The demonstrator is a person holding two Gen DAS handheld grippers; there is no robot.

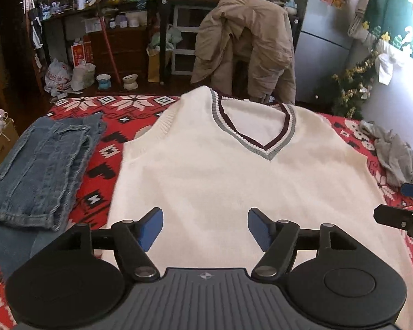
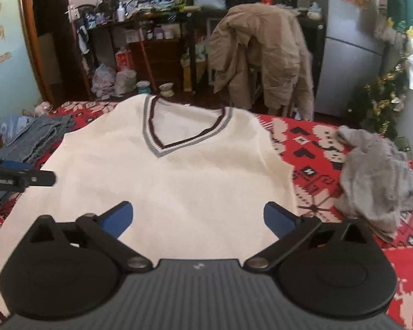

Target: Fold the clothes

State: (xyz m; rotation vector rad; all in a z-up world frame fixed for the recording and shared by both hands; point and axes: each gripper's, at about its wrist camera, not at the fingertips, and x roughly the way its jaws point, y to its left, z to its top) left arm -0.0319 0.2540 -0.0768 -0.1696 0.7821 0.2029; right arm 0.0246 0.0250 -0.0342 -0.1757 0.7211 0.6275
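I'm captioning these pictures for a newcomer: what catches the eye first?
A cream V-neck vest lies spread flat in the middle of a red patterned blanket. Folded jeans lie to its left, a crumpled grey garment to its right. Both tongs, left and right, hang open over its hem.

Left gripper (image 1: 205,229), lower centre of its frame: fingers spread, nothing between them. Right gripper (image 2: 198,221), lower centre of its frame: fingers spread wider, empty. Both angled downward.
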